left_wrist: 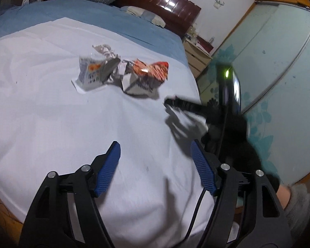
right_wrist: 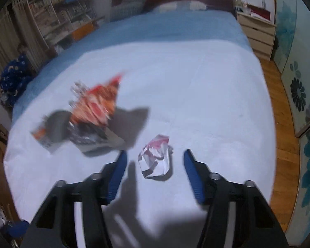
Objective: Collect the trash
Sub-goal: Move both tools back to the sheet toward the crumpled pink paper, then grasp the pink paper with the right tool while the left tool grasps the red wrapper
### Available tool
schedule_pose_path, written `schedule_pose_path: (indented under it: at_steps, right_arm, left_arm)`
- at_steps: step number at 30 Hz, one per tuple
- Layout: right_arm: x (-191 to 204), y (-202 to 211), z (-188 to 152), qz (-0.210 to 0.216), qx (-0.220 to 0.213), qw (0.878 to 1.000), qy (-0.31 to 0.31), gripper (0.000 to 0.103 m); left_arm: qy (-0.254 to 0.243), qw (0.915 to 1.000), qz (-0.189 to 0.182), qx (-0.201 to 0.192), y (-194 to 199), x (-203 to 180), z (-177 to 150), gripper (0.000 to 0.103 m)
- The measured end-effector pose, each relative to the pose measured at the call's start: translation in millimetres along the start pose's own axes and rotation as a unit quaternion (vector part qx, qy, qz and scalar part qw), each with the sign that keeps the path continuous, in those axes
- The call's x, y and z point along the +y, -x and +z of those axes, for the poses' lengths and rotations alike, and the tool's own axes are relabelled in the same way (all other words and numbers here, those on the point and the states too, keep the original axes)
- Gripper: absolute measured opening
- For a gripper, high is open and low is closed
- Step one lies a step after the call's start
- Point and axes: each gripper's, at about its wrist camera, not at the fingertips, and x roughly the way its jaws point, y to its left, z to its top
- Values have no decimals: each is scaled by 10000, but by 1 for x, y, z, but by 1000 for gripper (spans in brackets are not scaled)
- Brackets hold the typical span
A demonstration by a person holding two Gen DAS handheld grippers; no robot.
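Two grippers over the white sheet [right_wrist: 196,82]: right gripper [right_wrist: 155,165] straddles a crumpled wrapper [right_wrist: 155,157], jaws spread, not yet pinching; left gripper [left_wrist: 155,159] gapes empty, presumably for the far pile [left_wrist: 122,72].

Both tools share one build: matte black arms shaped like open triangles, joined by round silver screw heads. The left gripper [left_wrist: 156,155] carries ribbed blue pads on its fingers [left_wrist: 110,165], with a thin black cable running beneath it. The right gripper [right_wrist: 155,161] has the same blue-faced fingers [right_wrist: 193,175]. A fuzzy grey sleeve [left_wrist: 301,204] shows at lower right of the left view.
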Motion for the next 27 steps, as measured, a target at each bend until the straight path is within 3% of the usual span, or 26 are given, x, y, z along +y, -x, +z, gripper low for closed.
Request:
schedule_pose_path:
  at_steps: [3, 9, 12, 15, 18, 20, 22, 27]
  right_arm:
    - [9, -1, -10, -60, -325, 9994, 141, 26]
    - [-7, 12, -26, 283, -554, 9979, -157, 25]
    - [-19, 44, -46, 506, -719, 9960, -156, 25]
    - [-33, 82, -70, 602, -827, 9947, -112, 25]
    - [-47, 105, -87, 577, -604, 9965, 80, 25]
    - [-51, 119, -98, 687, -608, 9956, 202, 25]
    - [-64, 122, -108, 915, -444, 9947, -132, 25]
    - [-74, 121, -122, 879, -182, 9951, -424, 25]
  left_arm:
    - [-29, 10000, 7, -59, -12, 0, 19, 73]
    - [17, 9997, -128, -219, -41, -1, 52, 73]
    - [123, 9996, -224, -148, -66, 0, 68, 73]
    - [199, 9998, -48, -81, -88, 3, 78, 73]
    - [239, 9980, 575, 69, -107, 7, 84, 73]
    - [420, 9971, 610, 155, -116, 14, 87, 73]
    - [524, 9958, 730, 203, -123, 17, 90, 73]
    - [547, 9951, 739, 357, -138, 20, 97, 71]
